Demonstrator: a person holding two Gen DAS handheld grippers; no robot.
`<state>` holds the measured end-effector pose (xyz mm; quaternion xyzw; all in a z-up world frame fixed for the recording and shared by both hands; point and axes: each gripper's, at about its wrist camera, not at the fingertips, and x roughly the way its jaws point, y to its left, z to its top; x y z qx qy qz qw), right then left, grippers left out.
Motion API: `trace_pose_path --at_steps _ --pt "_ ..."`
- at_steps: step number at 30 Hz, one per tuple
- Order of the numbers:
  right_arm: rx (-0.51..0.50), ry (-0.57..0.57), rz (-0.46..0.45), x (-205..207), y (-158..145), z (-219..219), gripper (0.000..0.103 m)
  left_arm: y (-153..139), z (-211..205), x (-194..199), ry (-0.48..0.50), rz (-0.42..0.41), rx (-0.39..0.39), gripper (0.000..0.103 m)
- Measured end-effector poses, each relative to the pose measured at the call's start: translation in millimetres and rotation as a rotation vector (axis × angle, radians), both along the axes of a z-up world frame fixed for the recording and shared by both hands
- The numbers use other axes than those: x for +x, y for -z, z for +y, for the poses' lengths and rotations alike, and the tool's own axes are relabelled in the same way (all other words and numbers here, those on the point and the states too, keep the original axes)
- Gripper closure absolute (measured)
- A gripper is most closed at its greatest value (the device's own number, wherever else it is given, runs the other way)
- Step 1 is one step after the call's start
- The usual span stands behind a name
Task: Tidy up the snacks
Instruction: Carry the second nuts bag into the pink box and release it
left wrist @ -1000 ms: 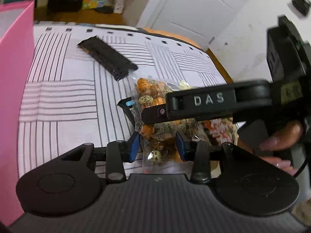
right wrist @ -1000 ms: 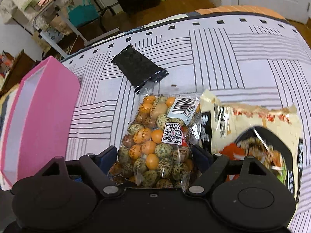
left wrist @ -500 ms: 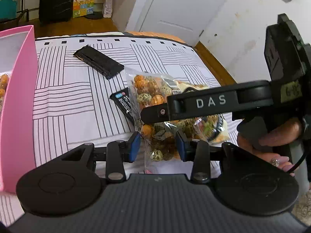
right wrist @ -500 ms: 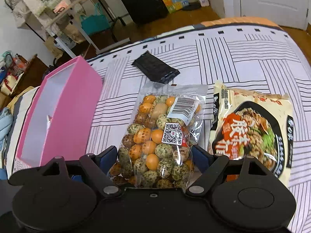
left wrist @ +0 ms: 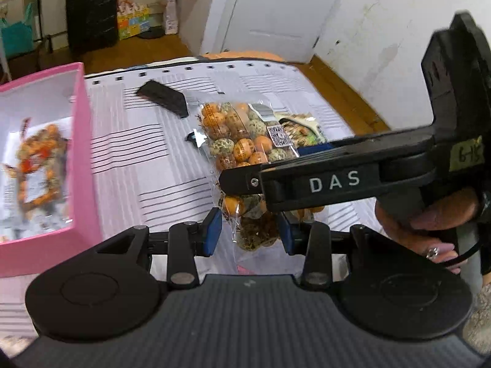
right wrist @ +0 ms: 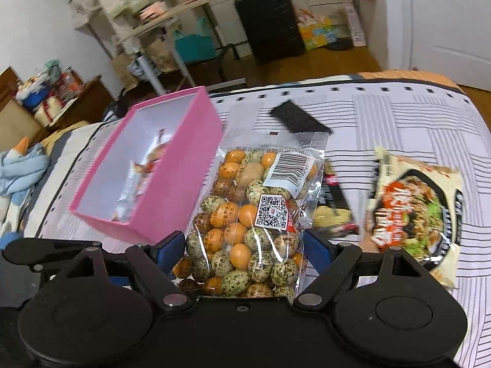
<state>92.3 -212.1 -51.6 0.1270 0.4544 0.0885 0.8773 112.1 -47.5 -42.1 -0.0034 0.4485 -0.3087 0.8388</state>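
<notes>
Where the left wrist camera looks down, the left gripper (left wrist: 248, 233) has its blue pads drawn close on the bottom of a clear bag of speckled eggs (left wrist: 242, 144), lifted above the striped sheet (left wrist: 147, 165). The right gripper (left wrist: 276, 181) crosses in front, held by a hand (left wrist: 429, 224). A pink box (left wrist: 86, 159) sits to the left — a snack packet inside.

From the right wrist camera, the right gripper (right wrist: 242, 251) stands wide, pads pressing both sides of the egg bag (right wrist: 254, 214). Behind lie a black packet (right wrist: 299, 119) and, at right, a noodle packet (right wrist: 414, 211).
</notes>
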Motion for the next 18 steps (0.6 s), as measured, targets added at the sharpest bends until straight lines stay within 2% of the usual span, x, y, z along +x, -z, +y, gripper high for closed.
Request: trace_pose_path --at_steps 3,10,13,18 --pt "0.038 0.003 0.010 8.1 -13.5 15.7 0.016 -17.5 13.0 -5.8 -0.034 -0.021 0.038 0.066" --pt "0.076 -0.103 -0.038 50.0 -38.2 67.7 0.016 -51.5 70.3 -5.0 -0.132 -0.124 0.040 0.066" --pt "0.068 -0.154 -0.049 74.4 -39.0 96.5 0.016 -54.1 98.8 5.6 -0.198 -0.151 0.028 0.066" --pt "0.072 -0.216 -0.016 131.4 -22.7 140.5 0.016 -42.3 147.5 35.0 -0.318 -0.159 0.010 0.066"
